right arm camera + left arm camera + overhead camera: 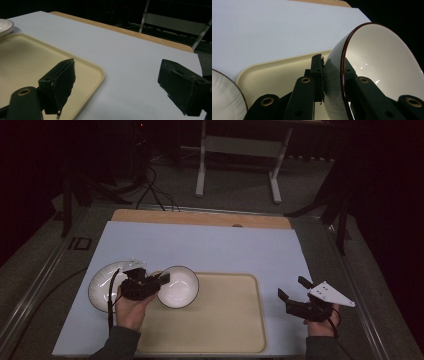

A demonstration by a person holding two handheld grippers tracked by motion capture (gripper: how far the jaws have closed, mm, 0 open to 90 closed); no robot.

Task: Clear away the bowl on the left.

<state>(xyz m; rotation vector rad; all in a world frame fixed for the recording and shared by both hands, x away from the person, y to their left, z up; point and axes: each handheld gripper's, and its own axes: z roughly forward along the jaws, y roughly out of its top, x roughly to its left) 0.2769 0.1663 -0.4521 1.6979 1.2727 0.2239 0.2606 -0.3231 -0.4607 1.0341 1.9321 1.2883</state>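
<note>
Both grippers were at the near side of the table: the left gripper [159,282] was clamped on the rim of a white bowl [179,287] with a dark edge, one jaw on the outer wall and the other inside, as the left gripper view showed close up, where the bowl [382,65] stood tilted on its side with its opening turned away from the jaws. From above, that bowl hung over the far left corner of a cream tray [220,320], which lay on a pale blue mat [200,245]. Just left of the gripper, a white plate [102,285] sat on the mat beside the tray, partly hidden by the hand. On the other side, the right gripper [292,287] was held just off the tray's right edge, well apart from the bowl, its jaws spread wide with nothing between them; its own view showed bare mat in the gap.
</note>
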